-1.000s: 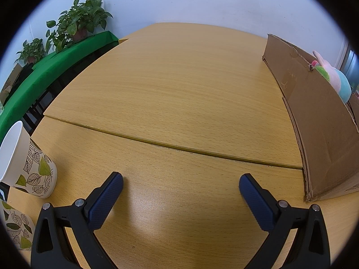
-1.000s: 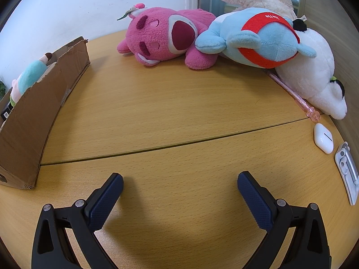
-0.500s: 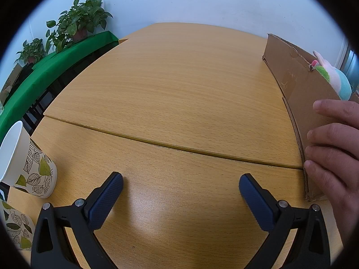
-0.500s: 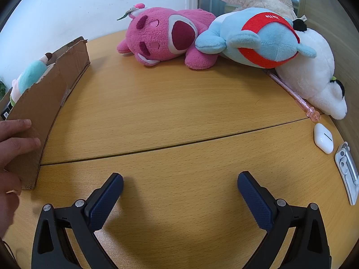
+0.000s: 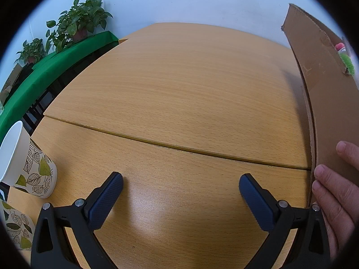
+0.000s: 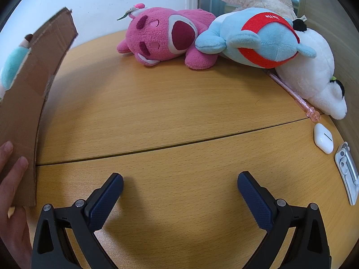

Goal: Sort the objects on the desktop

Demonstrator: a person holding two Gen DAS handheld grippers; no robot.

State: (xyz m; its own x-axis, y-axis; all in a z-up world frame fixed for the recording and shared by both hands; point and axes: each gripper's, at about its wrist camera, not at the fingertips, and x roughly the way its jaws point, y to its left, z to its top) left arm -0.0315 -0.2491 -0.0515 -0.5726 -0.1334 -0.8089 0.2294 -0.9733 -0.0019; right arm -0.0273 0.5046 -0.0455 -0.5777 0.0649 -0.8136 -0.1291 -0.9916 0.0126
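Observation:
A brown cardboard box (image 5: 325, 103) stands at the right of the left wrist view, and the same cardboard box (image 6: 29, 103) is at the left of the right wrist view, tilted up. A bare hand (image 5: 334, 192) grips its near corner; this hand (image 6: 11, 201) also shows in the right wrist view. A plush toy (image 6: 11, 67) pokes out of the box. A pink plush (image 6: 161, 35), a blue plush (image 6: 258, 38) and a white plush (image 6: 314, 76) lie at the back. My left gripper (image 5: 180, 188) and right gripper (image 6: 179, 187) both rest open and hold nothing.
Two leaf-print paper cups (image 5: 27, 165) stand at the left table edge. A pink pen (image 6: 294, 94), a white earbud case (image 6: 323, 137) and a silver clip (image 6: 346, 168) lie at the right. Potted plants (image 5: 78, 24) sit on a green-covered bench (image 5: 44, 74) beyond the table.
A hand came in from the side, took the box's near corner, and has lifted and tilted the box. Both grippers stayed still.

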